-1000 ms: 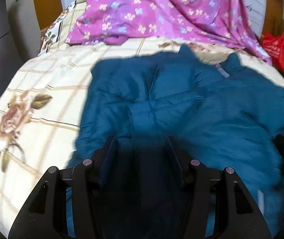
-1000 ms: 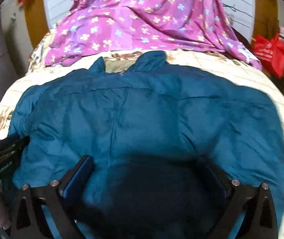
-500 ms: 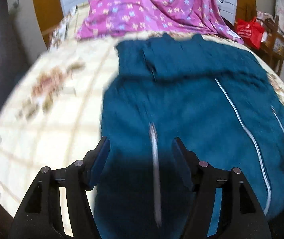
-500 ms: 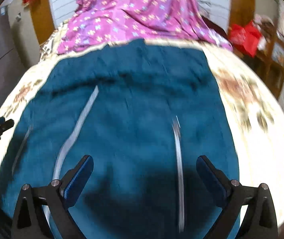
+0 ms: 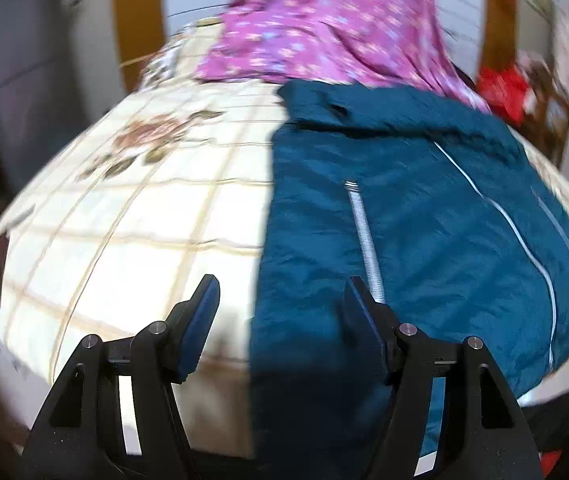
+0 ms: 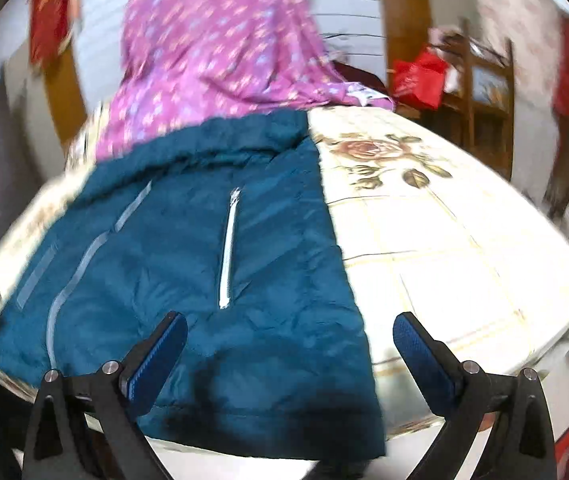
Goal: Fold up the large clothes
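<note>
On the bed (image 5: 132, 216) lies a big blue jacket (image 5: 404, 216), front side up. Its sleeves look folded in, so it makes a long shape. The bottom edge hangs a little over the near side of the bed. White zippers run down the jacket: one long zipper (image 5: 524, 248) down the middle and a short pocket zipper (image 5: 364, 232) on each side. The bed cover is cream with brown lines and rose pictures. A pink flowery sheet (image 5: 324, 32) is piled at the far end, touching the jacket's collar. A red bag (image 6: 420, 76) sits off to the side near wooden furniture.

The left tool (image 5: 280, 304) is wide open and holds nothing. It hangs over the jacket's left edge. The right tool (image 6: 290, 340) is wide open too, holding nothing, over the jacket's right edge. Both pictures are a bit blurry.
</note>
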`<action>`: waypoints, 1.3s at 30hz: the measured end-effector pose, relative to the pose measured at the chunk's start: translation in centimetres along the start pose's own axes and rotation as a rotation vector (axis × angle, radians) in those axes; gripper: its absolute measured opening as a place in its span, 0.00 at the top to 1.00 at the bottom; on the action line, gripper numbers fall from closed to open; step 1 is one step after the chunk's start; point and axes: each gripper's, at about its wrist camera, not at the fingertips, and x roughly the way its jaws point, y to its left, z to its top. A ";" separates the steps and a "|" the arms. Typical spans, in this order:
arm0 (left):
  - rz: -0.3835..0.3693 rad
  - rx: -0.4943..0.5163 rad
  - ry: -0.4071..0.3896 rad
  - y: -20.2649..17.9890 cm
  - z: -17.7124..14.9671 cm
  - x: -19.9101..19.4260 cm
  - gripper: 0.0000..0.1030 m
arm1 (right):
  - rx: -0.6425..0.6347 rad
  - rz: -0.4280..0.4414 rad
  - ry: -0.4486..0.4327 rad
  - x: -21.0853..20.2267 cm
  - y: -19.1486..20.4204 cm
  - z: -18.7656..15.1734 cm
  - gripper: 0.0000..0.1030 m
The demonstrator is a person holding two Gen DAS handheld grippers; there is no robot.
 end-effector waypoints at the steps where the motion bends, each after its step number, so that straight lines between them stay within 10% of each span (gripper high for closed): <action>1: -0.002 -0.057 0.028 1.2 -0.1 0.7 0.37 | 0.043 0.027 0.005 0.1 -0.9 -0.2 0.01; 10: -0.007 -0.144 0.113 3.4 -1.8 2.3 0.37 | 0.221 0.139 0.115 2.5 -3.8 -1.6 0.00; 26: -0.074 -0.153 0.139 3.9 -2.2 2.0 0.20 | 0.109 0.297 0.186 4.7 -1.6 -0.3 0.00; 32: -0.314 -0.046 0.168 1.5 -3.1 0.8 0.16 | 0.046 0.315 0.186 4.1 -0.4 -1.3 0.00; 39: -0.389 -0.043 0.179 -0.1 -1.1 2.7 0.08 | 0.048 0.279 0.149 4.3 0.0 -1.3 0.00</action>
